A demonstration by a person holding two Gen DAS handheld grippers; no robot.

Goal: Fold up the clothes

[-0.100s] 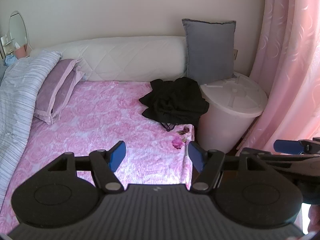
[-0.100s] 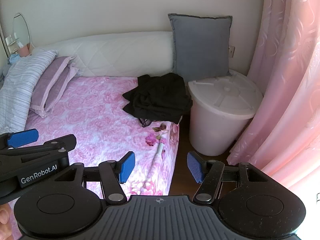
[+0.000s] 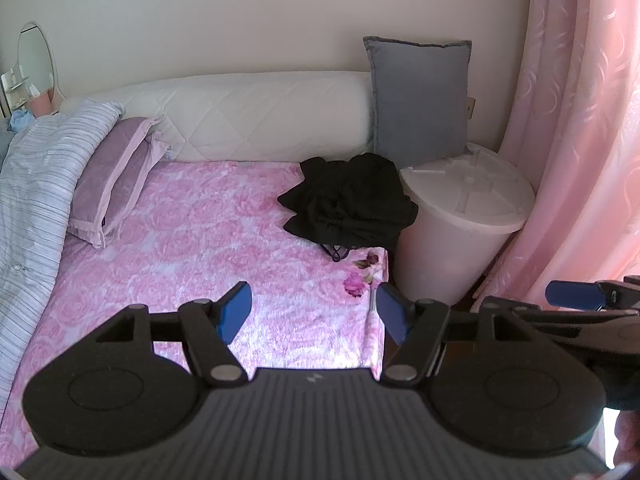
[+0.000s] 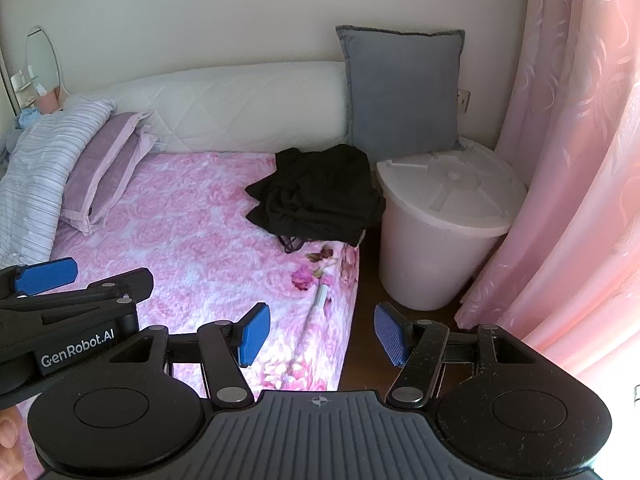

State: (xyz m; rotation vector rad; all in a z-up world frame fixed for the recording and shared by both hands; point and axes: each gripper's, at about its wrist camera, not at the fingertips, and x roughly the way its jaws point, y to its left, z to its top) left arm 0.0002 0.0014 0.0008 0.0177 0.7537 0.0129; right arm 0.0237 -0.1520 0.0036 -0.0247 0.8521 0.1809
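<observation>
A crumpled heap of black clothes (image 3: 349,202) (image 4: 316,196) lies at the far right corner of the bed, on a pink floral cover (image 3: 208,248) (image 4: 188,240). My left gripper (image 3: 314,314) hangs open over the near part of the bed, well short of the heap, with nothing between its blue pads. My right gripper (image 4: 320,334) is also open and empty, above the bed's right edge. Each gripper shows at the side of the other's view.
A white lidded bin (image 3: 460,220) (image 4: 444,220) stands right of the bed, a grey cushion (image 3: 418,96) behind it. Pink curtains (image 4: 572,160) hang at right. A purple pillow (image 3: 116,176), a striped quilt (image 3: 36,184) and a white headboard (image 3: 248,112) fill the left and back.
</observation>
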